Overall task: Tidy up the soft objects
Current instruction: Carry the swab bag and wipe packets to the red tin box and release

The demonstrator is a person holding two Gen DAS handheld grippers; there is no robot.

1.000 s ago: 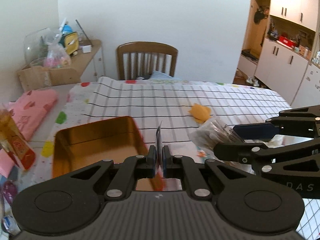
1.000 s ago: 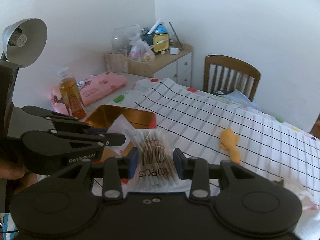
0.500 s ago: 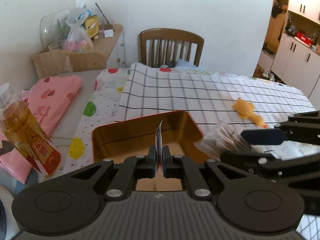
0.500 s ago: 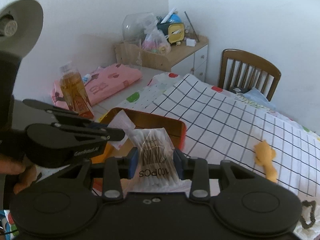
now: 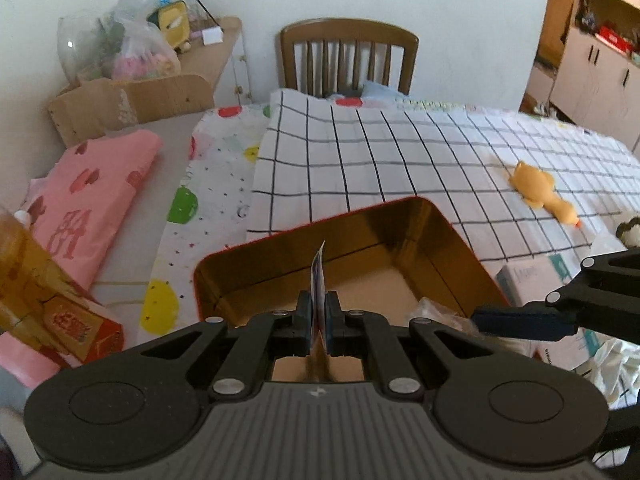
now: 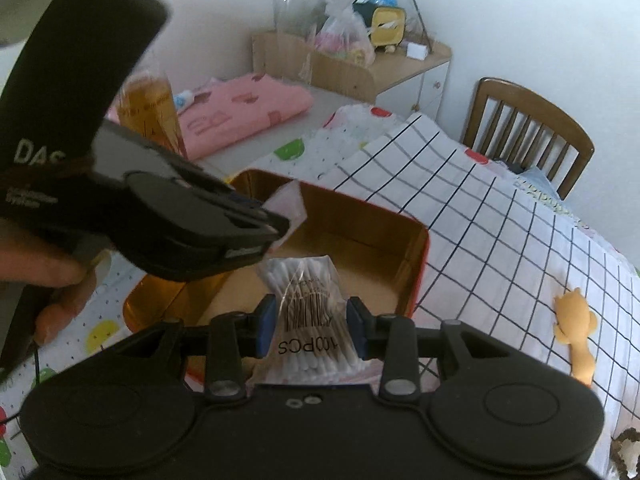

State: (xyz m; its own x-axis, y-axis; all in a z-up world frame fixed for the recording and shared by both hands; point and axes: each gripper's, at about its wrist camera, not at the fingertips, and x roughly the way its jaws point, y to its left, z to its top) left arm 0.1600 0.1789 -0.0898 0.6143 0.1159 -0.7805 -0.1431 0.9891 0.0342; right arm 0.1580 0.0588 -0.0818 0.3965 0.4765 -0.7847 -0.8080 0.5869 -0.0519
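Both my tongs hover over the empty tin point(image 5: 424, 220): left tongs point(image 5: 319, 316) pinch a thin packet point(image 5: 318, 276), right tongs point(image 6: 311, 322) clamp the cotton-swab bag point(image 6: 308, 312). Nothing deposited; yellow toy point(image 5: 540, 196) remains on the worktop point(image 5: 400, 152).

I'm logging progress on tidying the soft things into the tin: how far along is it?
Done: nothing visible; the tin looks empty. In hand: the left gripper pinches a thin packet and the right gripper clamps a cotton swab bag, both over the tin. Left: release both; the orange soft toy lies on the checked cloth.
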